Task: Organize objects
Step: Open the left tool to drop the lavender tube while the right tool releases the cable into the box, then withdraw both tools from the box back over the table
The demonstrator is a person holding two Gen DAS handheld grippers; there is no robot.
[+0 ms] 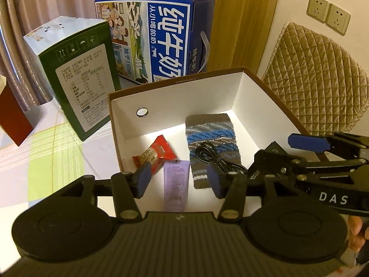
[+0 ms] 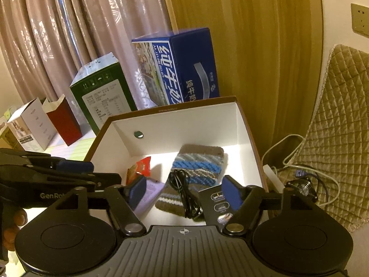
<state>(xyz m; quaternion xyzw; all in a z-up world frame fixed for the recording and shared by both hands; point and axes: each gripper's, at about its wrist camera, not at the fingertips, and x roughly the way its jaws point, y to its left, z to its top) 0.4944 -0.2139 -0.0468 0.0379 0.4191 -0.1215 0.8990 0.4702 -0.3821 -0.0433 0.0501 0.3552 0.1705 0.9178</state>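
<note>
An open box (image 1: pixel 175 87), white inside and brown outside, holds a striped knit pouch (image 1: pixel 209 129), a coiled black cable (image 1: pixel 214 159), a red snack packet (image 1: pixel 156 152) and a pale purple sachet (image 1: pixel 175 184). My left gripper (image 1: pixel 178 179) is open over the box's near edge; the sachet lies between its blue pads, untouched. My right gripper (image 2: pixel 184 191) is open wider above the pouch (image 2: pixel 196 168) and cable (image 2: pixel 184 191). A small black packet (image 2: pixel 214 205) lies by its right finger. Each gripper shows at the edge of the other's view.
Behind the box stand a green carton (image 1: pixel 80 87), a blue milk carton (image 1: pixel 161 39) and a red box (image 1: pixel 11 120), with a white box (image 2: pixel 32 127) further left. A quilted chair back (image 1: pixel 318 80) and loose cables (image 2: pixel 299 161) are on the right. Curtains hang behind.
</note>
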